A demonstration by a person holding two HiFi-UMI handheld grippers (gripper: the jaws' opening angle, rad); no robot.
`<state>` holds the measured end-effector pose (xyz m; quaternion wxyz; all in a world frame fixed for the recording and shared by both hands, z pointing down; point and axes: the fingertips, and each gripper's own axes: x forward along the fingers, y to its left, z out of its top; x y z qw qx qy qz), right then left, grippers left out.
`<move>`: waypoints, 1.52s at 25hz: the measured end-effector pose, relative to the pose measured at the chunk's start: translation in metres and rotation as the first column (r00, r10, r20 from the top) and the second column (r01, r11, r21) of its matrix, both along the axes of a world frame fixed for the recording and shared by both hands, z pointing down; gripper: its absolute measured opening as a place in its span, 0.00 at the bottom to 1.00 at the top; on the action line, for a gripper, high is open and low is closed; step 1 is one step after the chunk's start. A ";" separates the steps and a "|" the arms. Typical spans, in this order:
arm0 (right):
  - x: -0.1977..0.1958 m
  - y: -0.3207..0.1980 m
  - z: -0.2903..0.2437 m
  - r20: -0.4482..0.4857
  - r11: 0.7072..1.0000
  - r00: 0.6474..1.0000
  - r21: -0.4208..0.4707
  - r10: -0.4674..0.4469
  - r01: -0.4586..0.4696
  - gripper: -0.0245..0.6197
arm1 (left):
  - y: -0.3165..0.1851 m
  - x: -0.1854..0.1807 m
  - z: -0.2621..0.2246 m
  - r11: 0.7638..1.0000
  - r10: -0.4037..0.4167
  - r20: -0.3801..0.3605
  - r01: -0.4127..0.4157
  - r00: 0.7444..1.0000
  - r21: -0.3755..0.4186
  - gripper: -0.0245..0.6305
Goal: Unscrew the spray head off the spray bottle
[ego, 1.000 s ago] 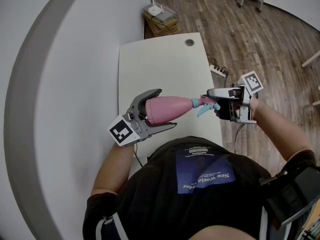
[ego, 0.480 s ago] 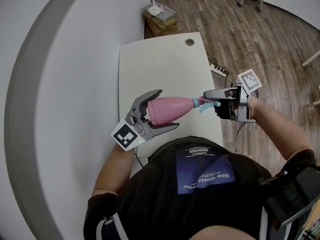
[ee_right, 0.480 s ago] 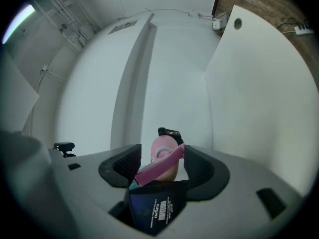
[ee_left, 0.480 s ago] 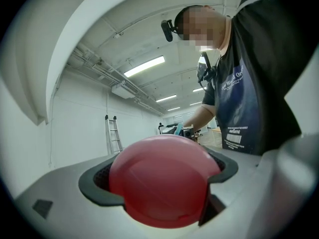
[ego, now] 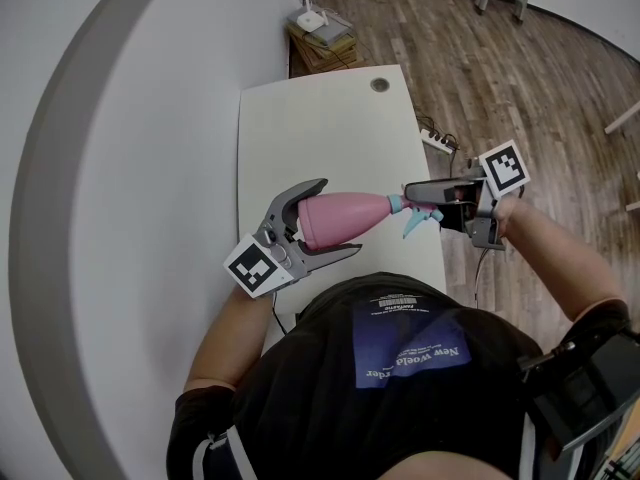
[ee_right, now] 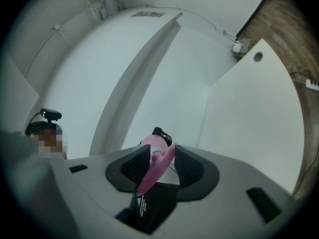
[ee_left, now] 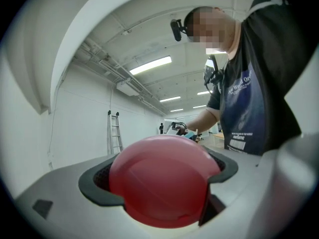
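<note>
White table (ego: 320, 128) against a curved white wall, with a wooden floor (ego: 520, 68), a power strip (ego: 436, 142) and a cardboard box (ego: 320, 43) beyond it
The pink spray bottle (ego: 340, 218) hangs level over the table's near end, its base clamped in the left gripper (ego: 338, 218); the right gripper (ego: 412, 203) has just been closing its jaws and pinches the spray head (ego: 408, 206), having rolled since a second ago, marker cube now squarer to the head view

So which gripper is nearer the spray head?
Right. Jaws of the right gripper have just been closing on the spray head; the left gripper clamps the pink bottle by its far base.
</note>
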<state>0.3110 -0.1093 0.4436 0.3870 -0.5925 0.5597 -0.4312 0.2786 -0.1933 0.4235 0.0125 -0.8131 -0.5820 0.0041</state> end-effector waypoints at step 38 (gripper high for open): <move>-0.034 0.009 -0.093 -0.947 0.964 0.188 -0.244 -0.261 0.105 0.12 | 0.013 0.019 -0.013 0.904 0.299 0.597 -0.021 0.745 -0.427 0.78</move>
